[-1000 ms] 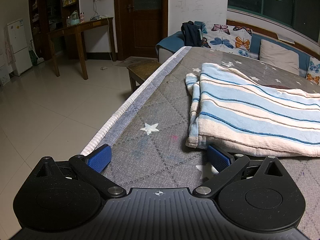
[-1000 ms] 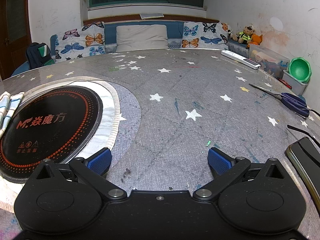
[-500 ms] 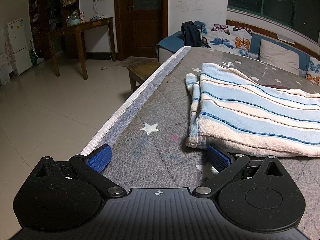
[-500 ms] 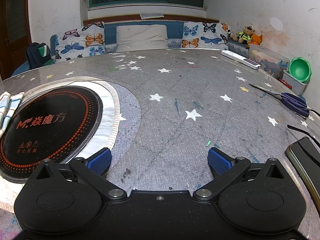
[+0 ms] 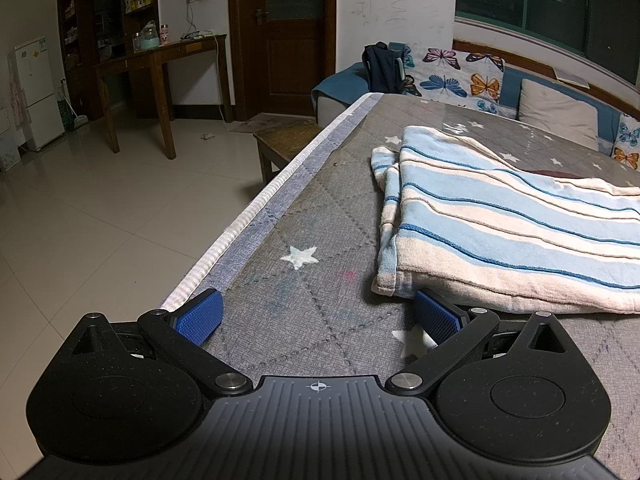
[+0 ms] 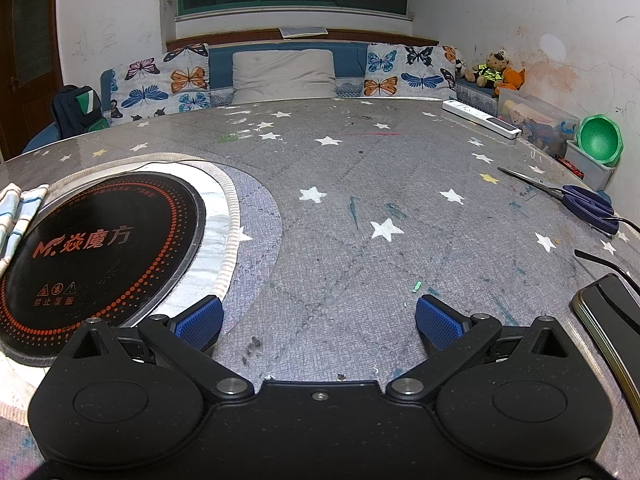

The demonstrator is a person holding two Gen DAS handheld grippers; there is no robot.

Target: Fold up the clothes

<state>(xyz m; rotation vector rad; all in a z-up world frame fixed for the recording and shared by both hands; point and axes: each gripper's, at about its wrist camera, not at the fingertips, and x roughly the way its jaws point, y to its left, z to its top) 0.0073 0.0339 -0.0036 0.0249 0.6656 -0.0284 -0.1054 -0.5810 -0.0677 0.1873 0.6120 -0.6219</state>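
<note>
**Striped cloth near left tool, both tools empty**

Striped cloth (image 5: 500,232) lies on the grey starred tabletop (image 5: 320,304), ahead and to the right of the left tool (image 5: 318,316). Its near hem sits just beside the tool's right finger, maybe touching it, hard to tell. Long axis runs off right. Left tool is spread wide, gripping nothing. Right tool (image 6: 318,318) is also spread and empty, well apart from the cloth. Right view catches only a cloth edge (image 6: 16,208) beside the round cooktop (image 6: 100,248); left view shows the folded bulk. Left hand is nearer.
</note>
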